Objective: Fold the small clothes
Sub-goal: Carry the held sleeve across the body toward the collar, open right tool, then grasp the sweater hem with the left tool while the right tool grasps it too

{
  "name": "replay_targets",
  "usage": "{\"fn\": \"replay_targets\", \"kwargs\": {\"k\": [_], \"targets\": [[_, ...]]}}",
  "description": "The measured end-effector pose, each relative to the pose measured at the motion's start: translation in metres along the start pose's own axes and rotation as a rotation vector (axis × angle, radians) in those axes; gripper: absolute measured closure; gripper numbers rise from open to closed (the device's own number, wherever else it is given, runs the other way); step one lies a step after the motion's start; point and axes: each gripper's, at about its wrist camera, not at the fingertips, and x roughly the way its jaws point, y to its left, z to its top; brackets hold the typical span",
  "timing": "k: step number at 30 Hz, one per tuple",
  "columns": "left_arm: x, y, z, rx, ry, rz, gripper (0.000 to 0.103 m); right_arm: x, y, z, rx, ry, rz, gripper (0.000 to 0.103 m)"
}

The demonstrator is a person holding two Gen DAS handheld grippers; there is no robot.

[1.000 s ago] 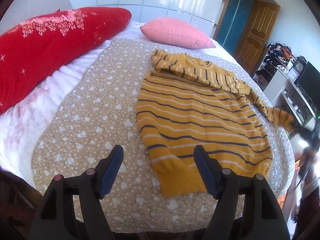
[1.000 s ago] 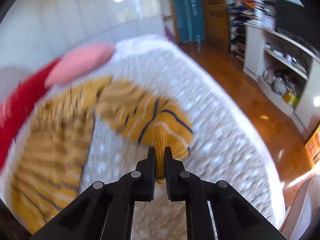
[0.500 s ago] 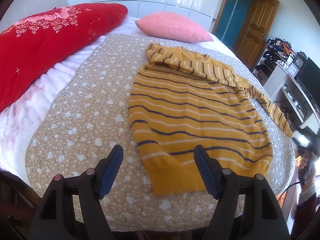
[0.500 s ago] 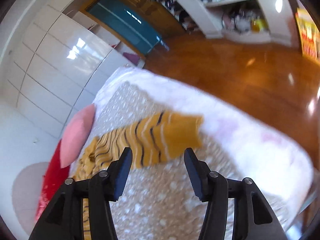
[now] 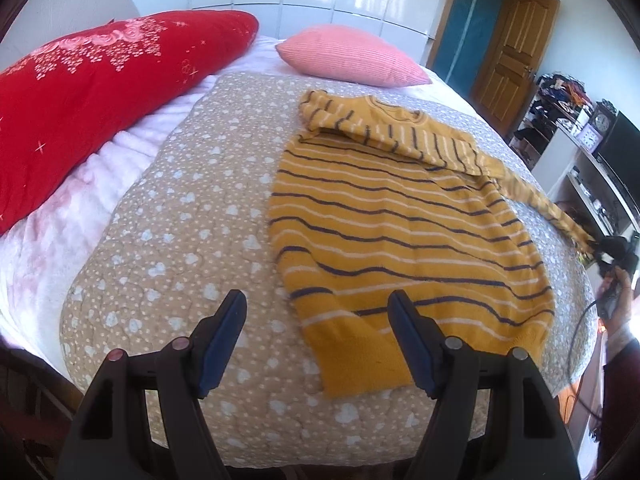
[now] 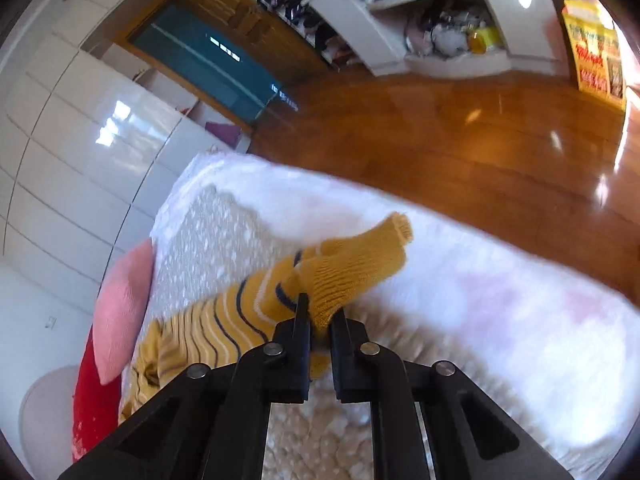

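Note:
A yellow sweater (image 5: 404, 220) with dark and white stripes lies flat on the beige spotted bedcover (image 5: 168, 216). Its left sleeve is folded across the chest; its right sleeve (image 5: 548, 208) stretches out to the bed's right edge. My left gripper (image 5: 316, 340) is open and empty, hovering over the bed's near edge by the sweater's hem. My right gripper (image 6: 320, 316) is shut on the cuff end of the right sleeve (image 6: 352, 264) and shows small at the right edge of the left wrist view (image 5: 612, 252).
A red pillow (image 5: 92, 96) and a pink pillow (image 5: 352, 56) lie at the head of the bed. White shelves with clutter (image 6: 432, 20) and a wooden floor (image 6: 460, 148) are to the right of the bed. A wooden door (image 5: 516, 60) stands behind.
My right gripper let go of the sleeve cuff, opened, then shut on it again near the bed's right edge. The sleeve now lies stretched outward. My left gripper stayed open, drifting slightly.

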Motion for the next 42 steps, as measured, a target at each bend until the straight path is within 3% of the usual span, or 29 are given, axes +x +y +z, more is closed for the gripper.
{"fn": "replay_targets", "kwargs": {"k": [4, 7, 10, 15, 17, 23, 27, 32, 33, 35, 37, 40, 42], "targets": [[0.004, 0.018, 0.003, -0.040, -0.005, -0.006, 0.031, -0.024, 0.010, 0.038, -0.019, -0.096, -0.087, 0.094], [0.007, 0.026, 0.003, -0.058, -0.008, -0.015, 0.031, -0.024, 0.053, 0.050, -0.107, -0.098, -0.063, 0.094], [0.011, 0.034, 0.003, -0.073, -0.007, -0.027, 0.031, -0.017, 0.128, 0.035, -0.228, -0.045, 0.043, 0.094], [0.014, 0.045, 0.002, -0.068, -0.022, -0.018, 0.031, 0.020, 0.269, -0.049, -0.456, 0.099, 0.223, 0.094], [0.014, 0.051, 0.001, -0.064, -0.033, -0.010, 0.031, 0.044, 0.331, -0.107, -0.564, 0.199, 0.297, 0.094], [0.014, 0.077, -0.006, -0.075, -0.043, 0.005, 0.031, 0.105, 0.441, -0.267, -0.776, 0.426, 0.381, 0.094], [0.016, 0.093, -0.009, -0.098, -0.042, 0.011, 0.031, 0.131, 0.472, -0.347, -0.918, 0.481, 0.361, 0.094], [0.023, 0.108, -0.012, -0.136, -0.031, 0.014, 0.031, 0.156, 0.476, -0.401, -1.088, 0.514, 0.321, 0.091], [0.024, 0.109, -0.013, -0.141, -0.029, 0.012, 0.031, 0.157, 0.479, -0.406, -1.110, 0.518, 0.326, 0.087], [0.025, 0.111, -0.014, -0.150, -0.024, 0.009, 0.031, 0.155, 0.484, -0.417, -1.157, 0.559, 0.363, 0.070], [0.026, 0.112, -0.014, -0.163, -0.021, 0.006, 0.031, 0.145, 0.486, -0.426, -1.214, 0.562, 0.397, 0.041], [0.026, 0.113, -0.014, -0.181, -0.016, 0.002, 0.031, 0.121, 0.486, -0.435, -1.319, 0.553, 0.423, 0.039], [0.025, 0.112, -0.014, -0.191, -0.013, -0.007, 0.031, 0.103, 0.481, -0.427, -1.317, 0.552, 0.451, 0.039]]}}
